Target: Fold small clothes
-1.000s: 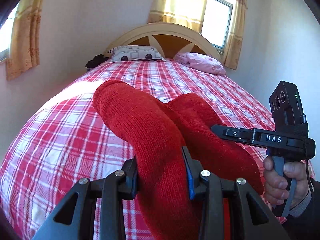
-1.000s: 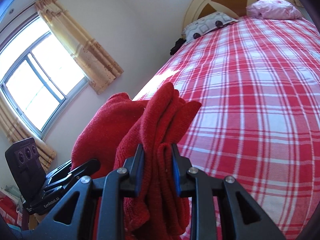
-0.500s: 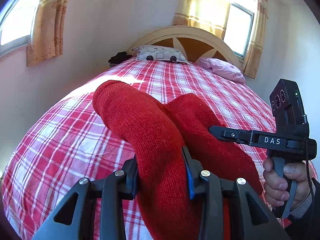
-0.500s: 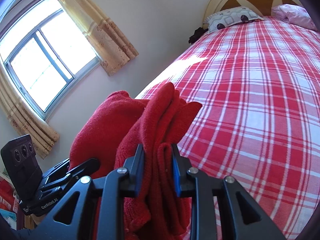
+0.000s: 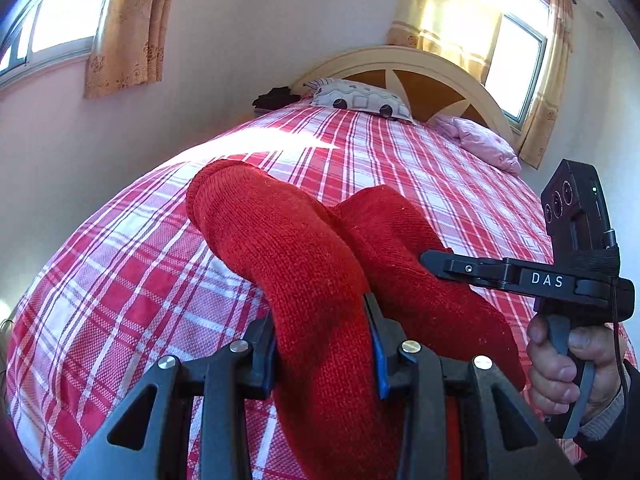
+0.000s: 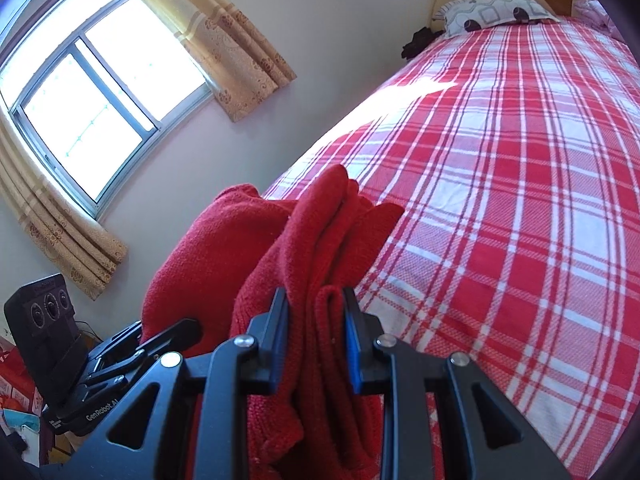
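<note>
A red knitted garment [image 5: 288, 248] is held up above the bed between both grippers. My left gripper [image 5: 324, 344] is shut on one bunched part of it. My right gripper [image 6: 316, 336] is shut on another gathered edge of the same garment [image 6: 320, 240], which stands up in folds between the pads. In the left wrist view the right gripper [image 5: 432, 258] comes in from the right with its finger against the cloth. In the right wrist view the left gripper [image 6: 172, 336] sits at lower left, against the garment.
A bed with a red and white checked sheet [image 5: 120, 280] fills the space below and ahead. A patterned pillow [image 5: 360, 98] and a pink pillow [image 5: 480, 140] lie by the headboard [image 5: 420, 64]. Curtained windows [image 6: 92, 96] and the wall stand to the left.
Both grippers, still shut on the garment, have tilted and risen a little; more of the wall and windows shows. The garment keeps the same shape between them.
</note>
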Tool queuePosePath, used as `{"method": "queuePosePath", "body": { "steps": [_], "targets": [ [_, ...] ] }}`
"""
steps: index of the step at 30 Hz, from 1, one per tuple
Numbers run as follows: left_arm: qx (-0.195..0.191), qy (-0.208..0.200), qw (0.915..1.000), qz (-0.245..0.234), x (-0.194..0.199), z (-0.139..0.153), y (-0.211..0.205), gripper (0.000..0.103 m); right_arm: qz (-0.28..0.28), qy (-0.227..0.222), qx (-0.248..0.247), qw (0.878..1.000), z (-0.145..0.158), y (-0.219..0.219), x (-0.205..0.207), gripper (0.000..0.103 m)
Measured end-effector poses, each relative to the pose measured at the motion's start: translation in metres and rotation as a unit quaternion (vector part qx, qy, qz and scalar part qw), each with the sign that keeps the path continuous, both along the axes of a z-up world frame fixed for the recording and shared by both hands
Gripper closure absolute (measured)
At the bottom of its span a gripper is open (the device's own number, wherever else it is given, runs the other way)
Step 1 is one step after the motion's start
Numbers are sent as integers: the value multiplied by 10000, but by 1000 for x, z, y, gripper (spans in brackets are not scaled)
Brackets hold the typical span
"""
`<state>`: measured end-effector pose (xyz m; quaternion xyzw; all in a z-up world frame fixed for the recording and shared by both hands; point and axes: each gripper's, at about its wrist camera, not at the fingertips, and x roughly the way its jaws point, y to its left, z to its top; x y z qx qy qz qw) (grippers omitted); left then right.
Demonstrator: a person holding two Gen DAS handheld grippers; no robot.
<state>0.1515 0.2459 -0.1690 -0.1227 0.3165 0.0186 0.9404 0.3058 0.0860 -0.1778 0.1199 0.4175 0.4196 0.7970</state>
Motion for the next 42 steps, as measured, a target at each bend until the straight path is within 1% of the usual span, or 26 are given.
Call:
{"method": "queuePosePath", "body": {
  "steps": [7, 12, 15, 25, 27, 29, 33, 34, 36, 39, 40, 41, 42],
  "targets": [
    [-85, 251, 9996, 77, 0, -22, 16, 66, 30, 229, -107, 9997, -22, 13, 9, 76],
    [-129, 320, 9993, 107, -2, -32, 20, 66, 49, 233, -197, 9995, -27, 22, 9, 76],
    [-200, 346, 9991, 126, -3, -36, 25, 66, 44, 234, -223, 9995, -27, 22, 10, 76],
    [-193, 372, 9990, 123, -6, -50, 27, 66, -46, 430, -350, 9985, -44, 17, 15, 76],
    [-142, 346, 9992, 116, -6, -53, 27, 64, -64, 456, -371, 9982, -47, 16, 16, 76],
    [-54, 342, 9993, 132, -6, -56, 26, 57, -90, 481, -419, 9979, -50, 16, 17, 75],
    [-181, 304, 9991, 222, -9, -60, 29, 55, -135, 515, -541, 9971, -53, 17, 17, 74],
    [-158, 310, 9991, 226, -8, -59, 29, 54, -138, 537, -588, 9967, -54, 18, 17, 73],
    [-88, 310, 9991, 291, -8, -59, 27, 50, -136, 576, -704, 9958, -55, 20, 18, 71],
    [-64, 341, 9984, 437, -11, -59, 29, 39, -205, 517, -802, 9952, -52, 17, 17, 64],
    [-55, 371, 9980, 517, -12, -59, 31, 31, -280, 466, -856, 9948, -50, 13, 16, 58],
    [-53, 392, 9975, 577, -13, -59, 32, 26, -358, 399, -917, 9943, -48, 10, 14, 49],
    [-77, 413, 9971, 631, -16, -59, 35, 25, -415, 343, -965, 9939, -46, 6, 12, 47]
  ]
}}
